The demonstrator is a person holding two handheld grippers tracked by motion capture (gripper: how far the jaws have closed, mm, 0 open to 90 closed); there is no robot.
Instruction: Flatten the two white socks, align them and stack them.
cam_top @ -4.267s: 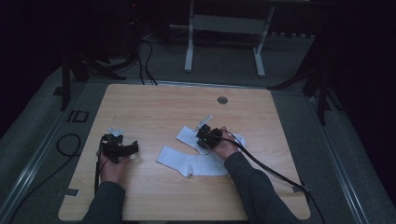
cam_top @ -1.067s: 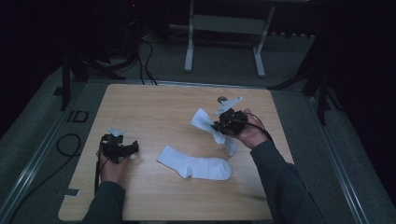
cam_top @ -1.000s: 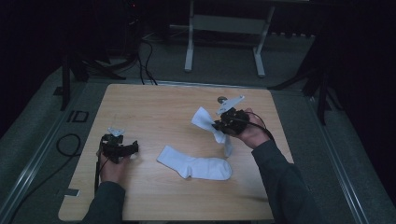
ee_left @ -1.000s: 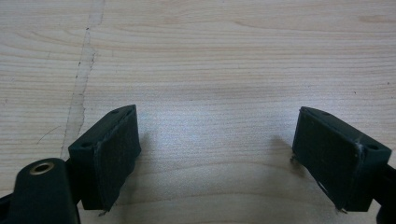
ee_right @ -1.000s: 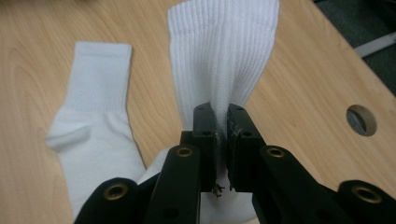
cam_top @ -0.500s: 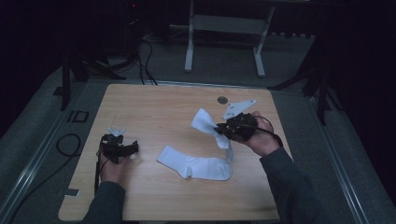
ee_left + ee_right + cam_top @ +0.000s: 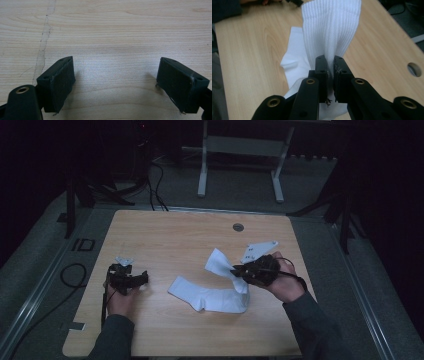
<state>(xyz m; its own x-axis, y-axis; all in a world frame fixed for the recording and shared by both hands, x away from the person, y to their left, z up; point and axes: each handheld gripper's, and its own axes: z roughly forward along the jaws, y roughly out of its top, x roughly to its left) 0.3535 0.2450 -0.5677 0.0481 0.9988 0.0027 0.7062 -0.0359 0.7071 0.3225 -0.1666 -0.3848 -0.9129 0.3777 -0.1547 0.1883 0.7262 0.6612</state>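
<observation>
My right gripper [image 7: 236, 269] is shut on a white ribbed sock [image 7: 218, 260] and holds it lifted over the right half of the wooden table [image 7: 175, 235]. In the right gripper view the jaws pinch the sock [image 7: 329, 35] at mid-length, and its cuff fans out beyond the gripper [image 7: 330, 65]. A second white sock [image 7: 207, 298] lies flat on the table, and the held sock's lower end hangs down to its right end. My left gripper [image 7: 142, 277] rests open on the left of the table. Bare wood shows between its pads [image 7: 61, 82].
A round cable hole [image 7: 238, 227] sits near the table's far edge. Beyond the table stands a white metal frame [image 7: 240, 165] on a dark floor. Cables [image 7: 70, 275] lie on the floor to the left. A grey plate [image 7: 257, 251] tops the right gripper.
The right hand has carried the held sock to the right and slightly up, away from the flat sock. The left hand and its gripper have stayed where they were.
</observation>
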